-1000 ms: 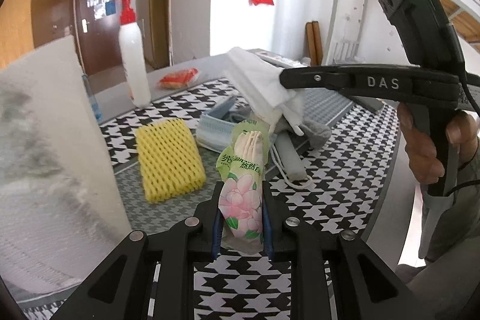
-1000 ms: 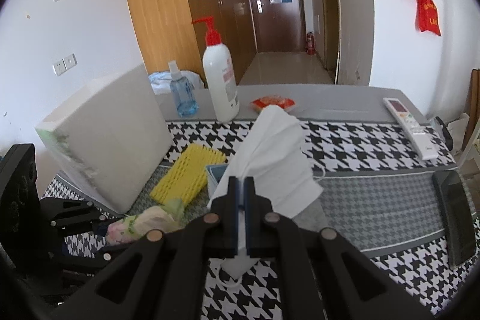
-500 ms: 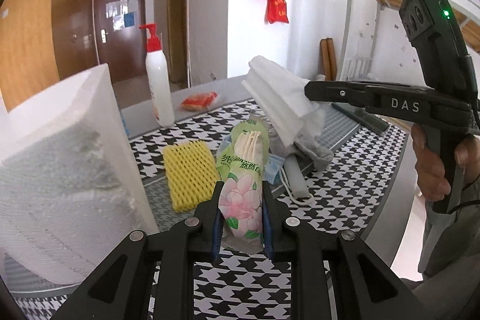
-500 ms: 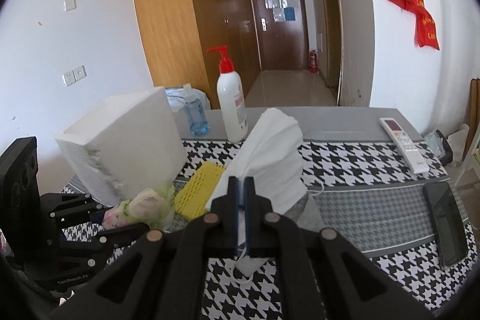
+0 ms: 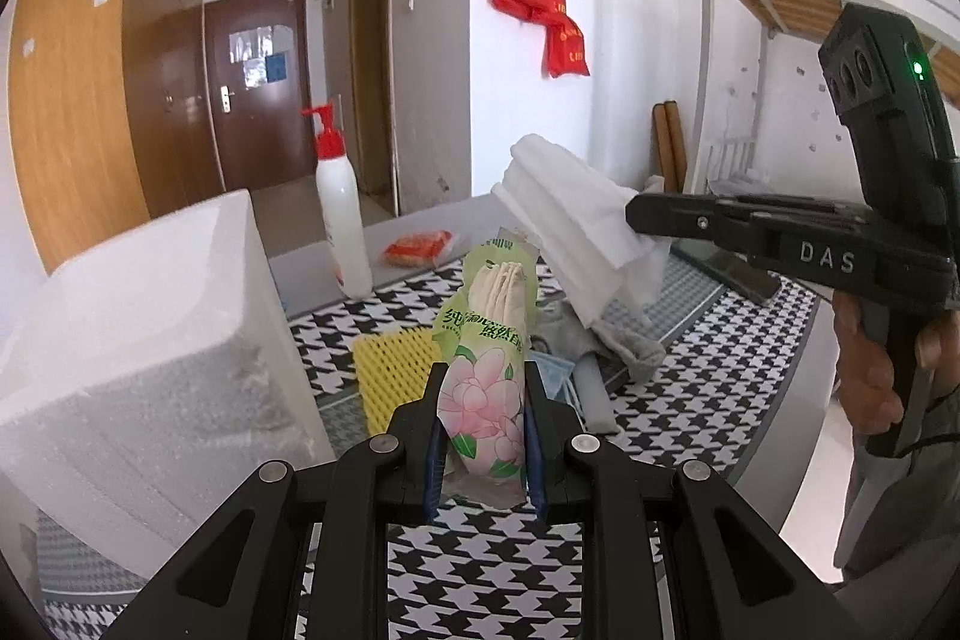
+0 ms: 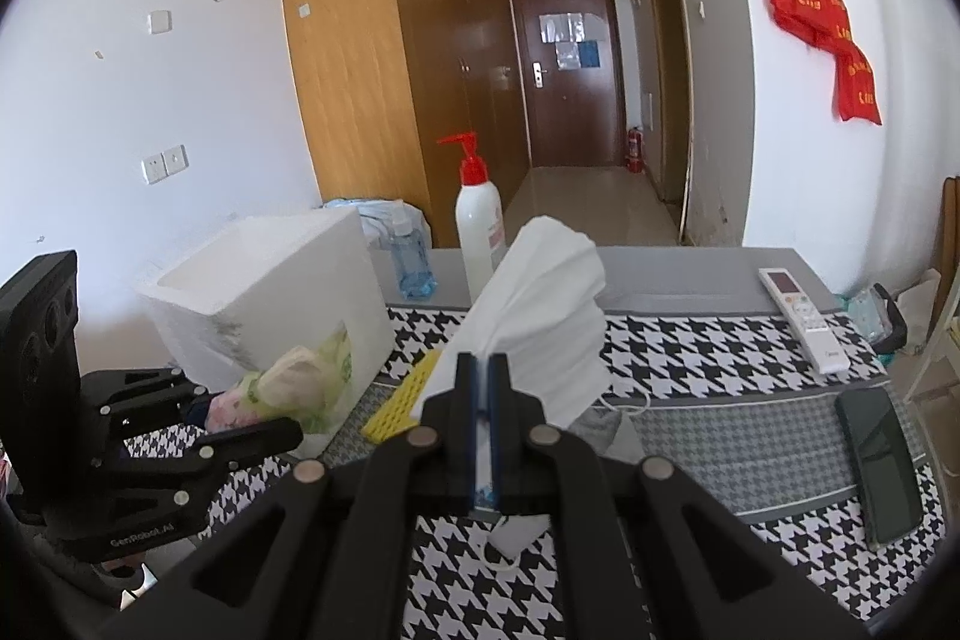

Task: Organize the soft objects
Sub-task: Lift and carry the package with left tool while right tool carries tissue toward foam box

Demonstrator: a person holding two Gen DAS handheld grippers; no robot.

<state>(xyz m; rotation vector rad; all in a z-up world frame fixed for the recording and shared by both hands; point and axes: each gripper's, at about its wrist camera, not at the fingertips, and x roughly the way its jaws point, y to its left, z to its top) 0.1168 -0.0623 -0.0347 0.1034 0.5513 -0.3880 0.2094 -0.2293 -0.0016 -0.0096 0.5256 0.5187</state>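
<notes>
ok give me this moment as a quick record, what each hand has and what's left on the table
left gripper: shut on tissue pack, held above the table
right gripper: shut on white masks, held above the table
foam box: open top, on the left of the table
left on tablecloth: yellow foam net, blue mask, grey cloth
at the back: pump bottle

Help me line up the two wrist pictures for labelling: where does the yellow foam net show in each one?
Left wrist view: the yellow foam net lies flat on the houndstooth cloth, left of centre, just left of the flowered tissue pack in the left gripper.
Right wrist view: only a corner of the yellow foam net shows, left of centre, behind the white mask in the right gripper.
Shared landmark: the red-pump bottle.
</notes>
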